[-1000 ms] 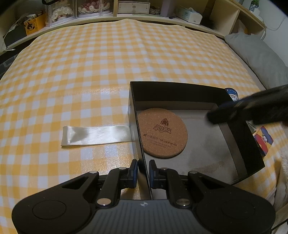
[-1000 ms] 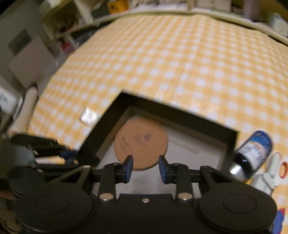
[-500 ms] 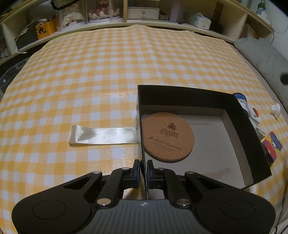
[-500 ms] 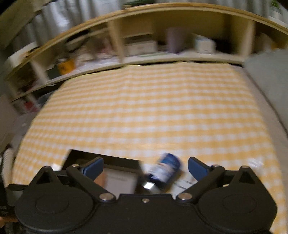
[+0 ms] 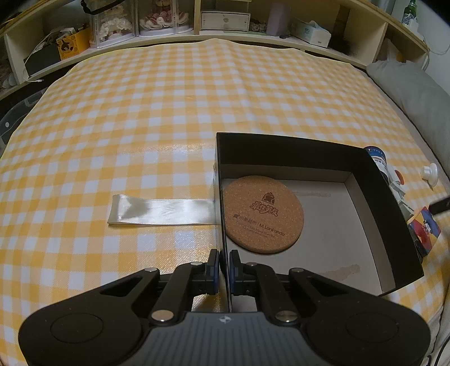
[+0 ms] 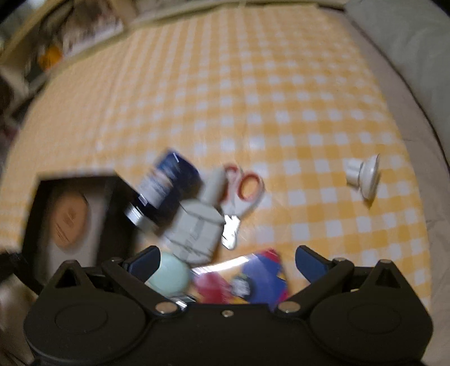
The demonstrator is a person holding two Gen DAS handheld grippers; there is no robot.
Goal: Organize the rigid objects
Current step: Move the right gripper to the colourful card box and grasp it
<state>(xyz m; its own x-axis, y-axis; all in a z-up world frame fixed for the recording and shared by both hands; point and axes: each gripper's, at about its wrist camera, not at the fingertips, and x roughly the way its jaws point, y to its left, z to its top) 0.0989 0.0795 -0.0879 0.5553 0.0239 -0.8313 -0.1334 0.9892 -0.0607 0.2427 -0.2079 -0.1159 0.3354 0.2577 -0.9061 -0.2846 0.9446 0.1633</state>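
Note:
A black open box (image 5: 388, 197) lies on the checked cloth with a round cork coaster (image 5: 263, 214) inside. My left gripper (image 5: 224, 260) is shut on the box's near left wall. My right gripper (image 6: 225, 260) is open and empty, over a pile to the right of the box (image 6: 31, 225): a dark blue bottle (image 6: 166, 185), a grey-white device (image 6: 197, 225), red-handled scissors (image 6: 242, 194), a mint green round thing (image 6: 168, 273) and a red and blue card pack (image 6: 242, 281). A white knob (image 6: 364, 174) lies apart at the right.
A satin ribbon (image 5: 160, 211) stretches left from the box's wall. Shelves (image 5: 225, 22) with boxes and jars run along the far edge. A grey pillow (image 5: 407, 87) lies at the right edge of the cloth.
My right gripper has left the box, opened wide and swung right over the pile of objects. My left gripper has closed onto the box wall.

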